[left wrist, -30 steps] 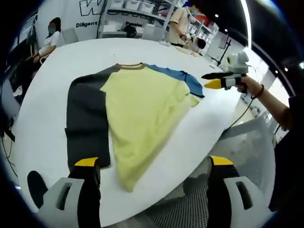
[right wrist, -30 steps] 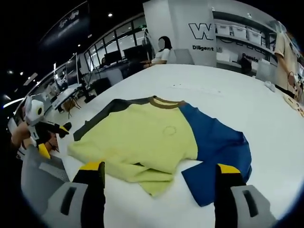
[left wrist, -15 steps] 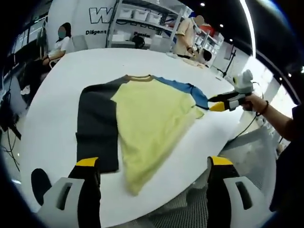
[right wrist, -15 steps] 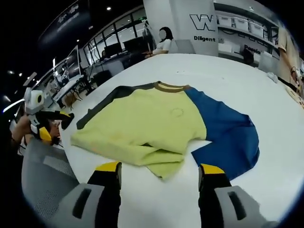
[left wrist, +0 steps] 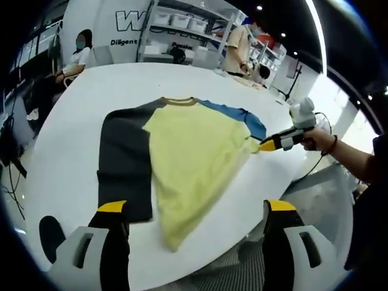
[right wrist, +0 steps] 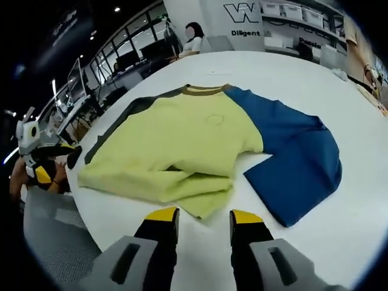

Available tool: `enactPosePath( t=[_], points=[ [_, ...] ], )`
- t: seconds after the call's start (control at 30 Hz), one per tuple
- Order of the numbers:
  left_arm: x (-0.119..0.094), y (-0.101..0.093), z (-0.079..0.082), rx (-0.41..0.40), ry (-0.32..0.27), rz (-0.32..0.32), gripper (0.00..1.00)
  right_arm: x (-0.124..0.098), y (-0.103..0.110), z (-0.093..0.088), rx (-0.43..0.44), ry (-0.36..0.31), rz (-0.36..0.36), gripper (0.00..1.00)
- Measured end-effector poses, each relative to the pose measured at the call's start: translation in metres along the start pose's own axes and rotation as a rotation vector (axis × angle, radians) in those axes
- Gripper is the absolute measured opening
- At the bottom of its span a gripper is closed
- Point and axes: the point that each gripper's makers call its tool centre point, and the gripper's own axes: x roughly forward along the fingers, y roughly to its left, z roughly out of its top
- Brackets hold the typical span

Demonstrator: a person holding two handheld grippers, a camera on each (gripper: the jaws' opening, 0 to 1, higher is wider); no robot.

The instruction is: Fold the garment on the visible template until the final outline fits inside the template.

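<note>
White tabletop [left wrist: 79, 115] spreads wide under both grippers, and the garment [left wrist: 182, 151] lies flat on it near the edge closest to the person. It is a colour-blocked top: a pale yellow-green body panel, a dark charcoal sleeve on one side, a blue sleeve on the other, and a thin brown neckband. In the right gripper view the garment [right wrist: 182, 142] shows a faint round mark on the chest, too small to read; the lower yellow corner is folded over itself in a rumpled double layer, and the blue sleeve fans out beside it.

Behind the table a white wall [left wrist: 91, 24] carries a large dark letter "W" and, below it, the word "Diligent"; further words beside it are too small to make out.

Left gripper [left wrist: 197, 212] hangs above the near table edge with its yellow-tipped jaws wide apart, holding nothing. Right gripper [right wrist: 203, 217] has its yellow tips drawn close with a narrow gap, poised just short of the folded yellow corner; in the left gripper view its tip [left wrist: 267, 145] sits at that corner, and I cannot tell whether it touches.
</note>
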Motion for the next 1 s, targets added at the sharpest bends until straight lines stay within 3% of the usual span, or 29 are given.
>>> enactPosePath(
  t=[0.3, 0.67, 1.0],
  points=[
    [-0.001, 0.005, -0.004, -0.003, 0.013, 0.015, 0.85, 0.005, -0.004, -0.004, -0.001, 0.031, -0.012, 0.0],
    [-0.002, 0.006, -0.01, 0.012, 0.039, 0.021, 0.84, -0.016, 0.009, -0.01, -0.097, 0.083, 0.019, 0.0],
    [-0.006, 0.008, -0.009, 0.027, 0.04, 0.024, 0.84, -0.038, 0.021, -0.036, -0.166, 0.208, 0.042, 0.0]
  ],
)
